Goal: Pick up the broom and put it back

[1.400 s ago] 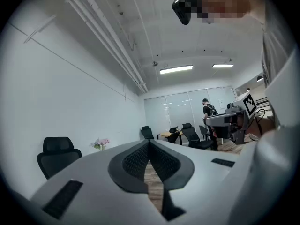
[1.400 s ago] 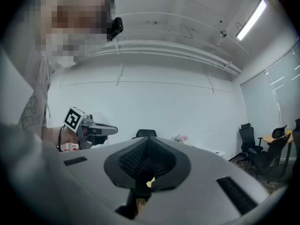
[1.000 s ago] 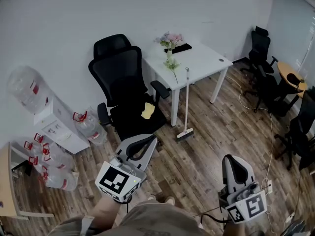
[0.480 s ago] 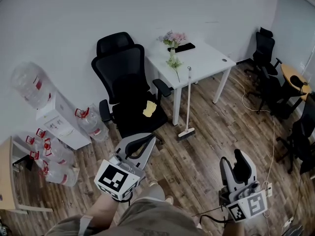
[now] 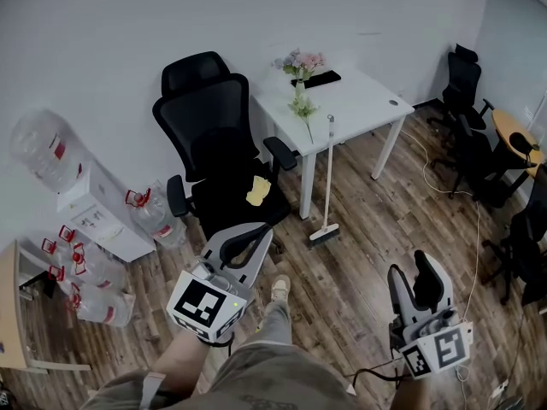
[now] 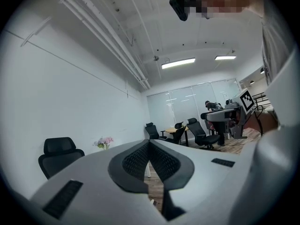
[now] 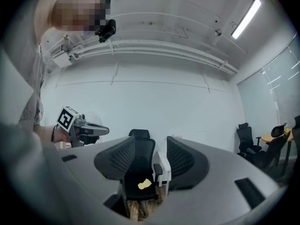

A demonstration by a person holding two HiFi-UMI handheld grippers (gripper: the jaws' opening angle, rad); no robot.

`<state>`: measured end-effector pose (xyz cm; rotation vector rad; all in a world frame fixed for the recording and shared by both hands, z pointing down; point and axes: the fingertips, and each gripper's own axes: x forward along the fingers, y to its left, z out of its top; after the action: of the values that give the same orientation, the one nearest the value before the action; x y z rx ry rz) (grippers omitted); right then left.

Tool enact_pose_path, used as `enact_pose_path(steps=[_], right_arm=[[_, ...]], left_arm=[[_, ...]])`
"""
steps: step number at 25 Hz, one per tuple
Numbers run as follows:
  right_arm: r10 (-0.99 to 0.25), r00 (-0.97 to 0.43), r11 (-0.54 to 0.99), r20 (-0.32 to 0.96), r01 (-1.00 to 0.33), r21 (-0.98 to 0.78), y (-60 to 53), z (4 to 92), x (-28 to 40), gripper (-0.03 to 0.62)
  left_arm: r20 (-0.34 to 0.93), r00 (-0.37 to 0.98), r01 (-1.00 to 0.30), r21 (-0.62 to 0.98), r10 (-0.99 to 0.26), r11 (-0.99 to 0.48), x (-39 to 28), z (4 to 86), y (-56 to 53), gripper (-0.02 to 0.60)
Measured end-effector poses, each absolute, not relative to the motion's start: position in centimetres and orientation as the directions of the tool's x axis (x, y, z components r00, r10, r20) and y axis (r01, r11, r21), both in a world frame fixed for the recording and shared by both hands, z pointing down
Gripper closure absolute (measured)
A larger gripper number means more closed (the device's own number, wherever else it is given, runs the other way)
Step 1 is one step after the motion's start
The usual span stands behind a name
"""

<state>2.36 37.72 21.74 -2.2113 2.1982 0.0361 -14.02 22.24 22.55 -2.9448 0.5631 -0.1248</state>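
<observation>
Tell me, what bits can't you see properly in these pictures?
- Broom, head view: too small to show its bristles clearly.
- Yellow thing on the black chair, head view: too small to name.
- Dark flat thing on the white table, head view: too small to name.
- Wooden desk, head view: cut off by the left edge.

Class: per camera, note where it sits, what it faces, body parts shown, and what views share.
Head view: on head, facing down at white-handled broom; left gripper, right gripper, legs show.
Left gripper view: along shut jaws toward far black chairs; shirt shows.
Right gripper view: along empty jaws, just opened, at black mesh office chair; shirt shows.
Shared: that chair.
</observation>
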Motion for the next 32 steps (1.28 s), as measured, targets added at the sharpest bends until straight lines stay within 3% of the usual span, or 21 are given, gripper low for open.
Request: enact_pose_path(steps=[32], right_arm=[[-0.977, 0.052, -0.071, 0.209, -0.994, -0.087, 1.3, 30.8, 16.1, 0.388]], left_arm=[[0.234, 0.947, -0.204, -0.097, -0.222, -0.974, 2.1, 30.4, -10.5, 0.565]])
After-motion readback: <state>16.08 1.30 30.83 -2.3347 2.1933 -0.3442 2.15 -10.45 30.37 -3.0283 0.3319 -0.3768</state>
